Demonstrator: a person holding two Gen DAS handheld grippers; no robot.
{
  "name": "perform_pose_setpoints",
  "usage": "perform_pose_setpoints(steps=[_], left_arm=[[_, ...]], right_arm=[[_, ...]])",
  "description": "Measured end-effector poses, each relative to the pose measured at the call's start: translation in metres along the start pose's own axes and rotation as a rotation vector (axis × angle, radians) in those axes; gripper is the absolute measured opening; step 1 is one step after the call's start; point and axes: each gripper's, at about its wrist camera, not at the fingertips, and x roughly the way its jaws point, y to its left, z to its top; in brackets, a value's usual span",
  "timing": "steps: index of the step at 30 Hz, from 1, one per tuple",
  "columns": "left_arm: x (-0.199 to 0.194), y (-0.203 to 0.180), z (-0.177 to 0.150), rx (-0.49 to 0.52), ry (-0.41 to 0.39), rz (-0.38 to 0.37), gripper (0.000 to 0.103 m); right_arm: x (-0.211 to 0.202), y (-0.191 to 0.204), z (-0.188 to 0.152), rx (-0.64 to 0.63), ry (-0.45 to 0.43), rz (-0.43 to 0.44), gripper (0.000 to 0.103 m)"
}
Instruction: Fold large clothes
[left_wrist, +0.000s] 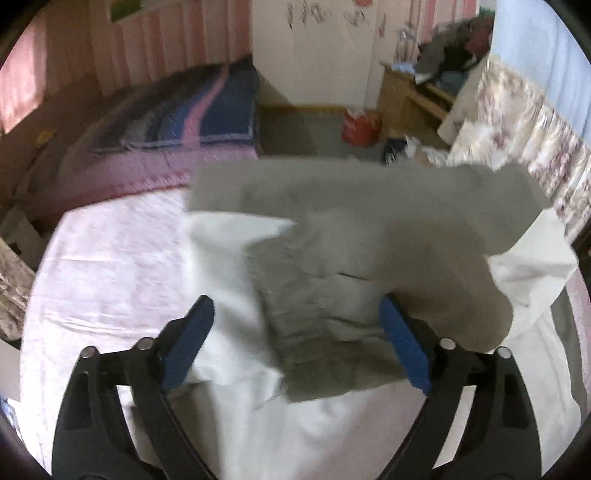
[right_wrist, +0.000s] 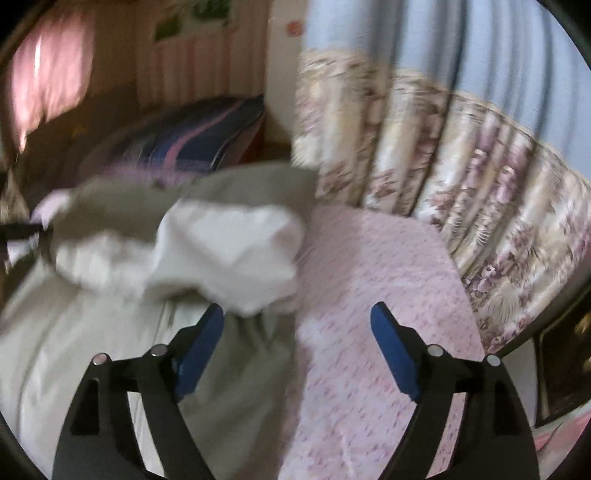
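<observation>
A large garment, grey (left_wrist: 351, 236) outside with a white lining (left_wrist: 229, 258), lies partly folded on the pink bed sheet (left_wrist: 110, 273). My left gripper (left_wrist: 297, 314) is open, its blue fingers (left_wrist: 188, 343) spread over the garment's grey ribbed hem, holding nothing. In the right wrist view the same garment shows grey (right_wrist: 229, 184) with a bunched white part (right_wrist: 229, 251) at the left. My right gripper (right_wrist: 297, 325) is open and empty over the edge between the garment and the sheet (right_wrist: 369, 280). Both views are blurred.
A dark blue and pink striped pillow (left_wrist: 192, 110) lies at the head of the bed. A floral curtain (right_wrist: 461, 177) hangs along the bed's right side. On the floor beyond are a red bag (left_wrist: 360, 127) and a wooden cabinet (left_wrist: 410, 96) piled with clothes.
</observation>
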Motion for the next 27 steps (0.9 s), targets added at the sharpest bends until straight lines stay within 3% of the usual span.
perform_pose_setpoints(steps=[1, 2, 5, 10, 13, 16, 20, 22, 25, 27], left_arm=[[0.009, -0.005, 0.000, 0.010, 0.028, -0.023, 0.051], [0.017, -0.009, -0.001, 0.014, 0.055, -0.005, 0.033], [0.020, -0.025, 0.006, 0.063, 0.030, 0.020, 0.023], [-0.045, -0.028, 0.053, 0.033, -0.152, -0.024, 0.022], [-0.097, -0.020, 0.076, 0.030, -0.267, -0.032, 0.023], [-0.121, -0.003, 0.083, 0.022, -0.313, -0.010, 0.023], [-0.099, 0.039, 0.066, -0.007, -0.246, 0.086, 0.023], [-0.055, 0.063, 0.046, -0.016, -0.126, 0.146, 0.023], [-0.002, 0.083, 0.019, -0.031, 0.012, 0.157, 0.024], [0.017, 0.084, 0.005, -0.024, 0.038, 0.160, 0.025]], right_arm=[[0.003, -0.005, 0.004, 0.031, -0.012, -0.001, 0.084], [0.007, -0.007, 0.007, 0.050, -0.010, -0.004, 0.084], [0.019, -0.001, 0.016, 0.058, 0.007, 0.022, 0.084], [0.018, 0.027, 0.040, 0.002, -0.060, -0.023, 0.084], [0.012, 0.039, 0.062, 0.001, -0.088, -0.003, 0.084], [0.014, 0.064, 0.079, -0.079, -0.090, 0.010, 0.084], [0.039, 0.102, 0.083, -0.213, -0.060, -0.048, 0.084], [0.057, 0.115, 0.077, -0.255, -0.027, -0.055, 0.084], [0.078, 0.126, 0.066, -0.314, 0.032, -0.057, 0.083], [0.087, 0.127, 0.060, -0.342, 0.051, -0.085, 0.083]])
